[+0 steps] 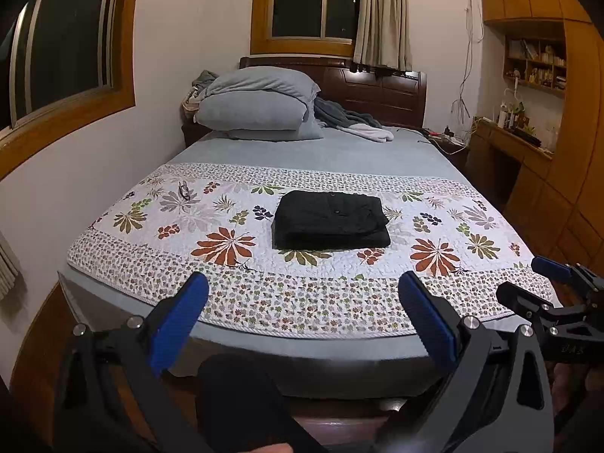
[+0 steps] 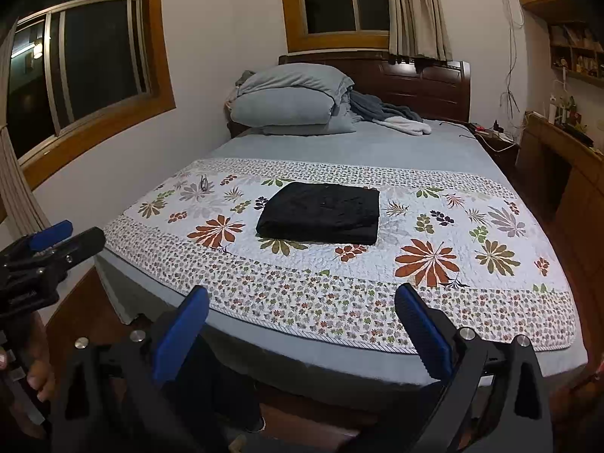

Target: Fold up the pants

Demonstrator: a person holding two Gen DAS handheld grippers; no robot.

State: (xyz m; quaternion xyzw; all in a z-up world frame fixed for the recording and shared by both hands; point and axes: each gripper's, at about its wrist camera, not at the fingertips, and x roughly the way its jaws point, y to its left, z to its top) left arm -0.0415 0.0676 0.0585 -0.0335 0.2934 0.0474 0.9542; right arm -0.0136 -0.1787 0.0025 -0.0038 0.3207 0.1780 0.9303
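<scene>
The black pants [image 1: 331, 220] lie folded into a compact rectangle in the middle of the floral quilt [image 1: 211, 287] on the bed; they also show in the right wrist view [image 2: 320, 212]. My left gripper [image 1: 302, 283] is open and empty, held back over the foot of the bed, well short of the pants. My right gripper [image 2: 302, 296] is open and empty too, held at the foot edge to the right of the left one. The right gripper's side shows in the left wrist view [image 1: 555, 275], and the left gripper's side in the right wrist view [image 2: 51, 236].
Grey pillows [image 1: 256, 105] and a crumpled blanket [image 1: 351, 120] lie at the headboard. A pair of glasses [image 1: 185, 191] rests on the quilt's left part. A wall with a window runs along the bed's left; a wooden desk and shelves [image 1: 528, 128] stand on the right.
</scene>
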